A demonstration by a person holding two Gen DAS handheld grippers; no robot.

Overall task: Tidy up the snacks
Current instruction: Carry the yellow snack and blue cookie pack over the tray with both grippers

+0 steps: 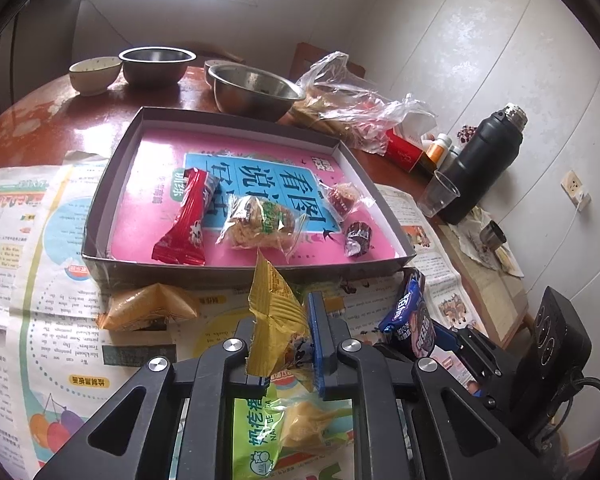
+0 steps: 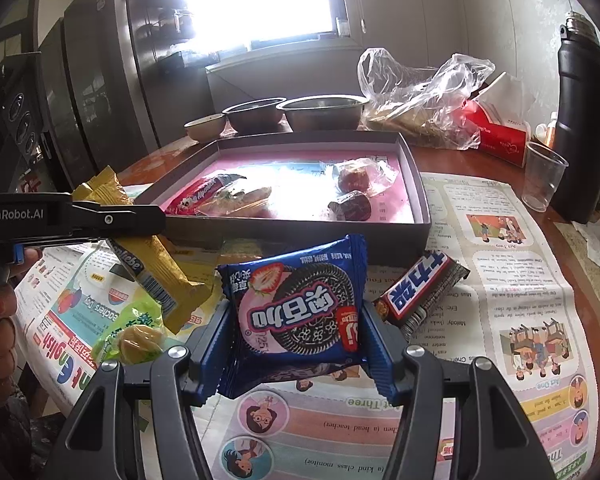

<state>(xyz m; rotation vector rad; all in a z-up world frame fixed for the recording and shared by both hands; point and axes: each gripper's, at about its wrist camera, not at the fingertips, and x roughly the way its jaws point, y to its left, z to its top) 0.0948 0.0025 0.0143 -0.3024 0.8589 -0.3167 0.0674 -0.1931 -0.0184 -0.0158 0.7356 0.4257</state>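
The left gripper point(image 1: 284, 344) pinches a crumpled yellow wrapper point(image 1: 274, 308), lifted just short of the grey box point(image 1: 240, 276). Beside it, the right gripper point(image 2: 300, 344) clamps a glossy blue cookie pack point(image 2: 296, 312), also before the box.

Yellow wafer packet point(image 1: 274, 312) upright, pinched; blue cookie pack point(image 2: 300, 312) upright, clamped; four wrapped snacks in box point(image 1: 100, 216).

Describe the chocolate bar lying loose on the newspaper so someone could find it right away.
Start at the shallow dark box on the newspaper. In front of its right corner lies the chocolate bar. Unlike the blue cookie packet beside it, it is brown with a blue-and-white label and no gripper holds it.
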